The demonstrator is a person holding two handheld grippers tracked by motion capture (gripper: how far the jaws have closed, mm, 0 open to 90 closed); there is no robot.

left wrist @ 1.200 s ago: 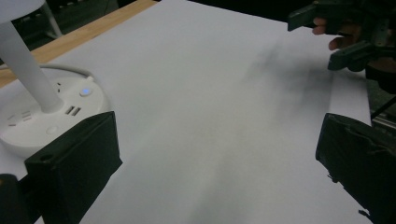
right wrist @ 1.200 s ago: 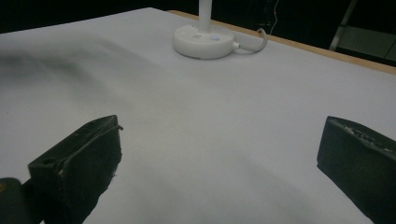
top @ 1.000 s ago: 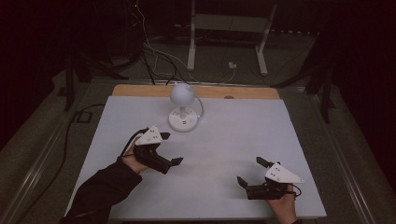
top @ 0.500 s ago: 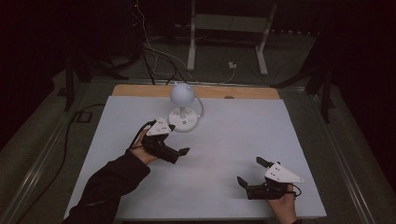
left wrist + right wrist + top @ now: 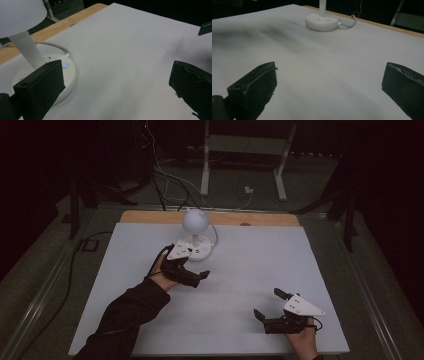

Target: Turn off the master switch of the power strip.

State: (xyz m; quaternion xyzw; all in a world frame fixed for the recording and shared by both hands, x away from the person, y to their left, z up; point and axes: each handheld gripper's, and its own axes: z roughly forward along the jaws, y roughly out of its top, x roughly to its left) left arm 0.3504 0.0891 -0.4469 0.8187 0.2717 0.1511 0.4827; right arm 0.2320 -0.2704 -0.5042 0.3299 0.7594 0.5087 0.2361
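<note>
Tool jaws on the left tool are standing wide apart, gripping nothing, just beside the round base of the white lamp. In the left gripper view one jaw is sitting right against the rim of that base, where a small blue light is glowing. The lamp is standing upright near the far edge of the white desk. Well apart, the right tool is hovering near the front edge, its jaws likewise spread and holding nothing.
</note>
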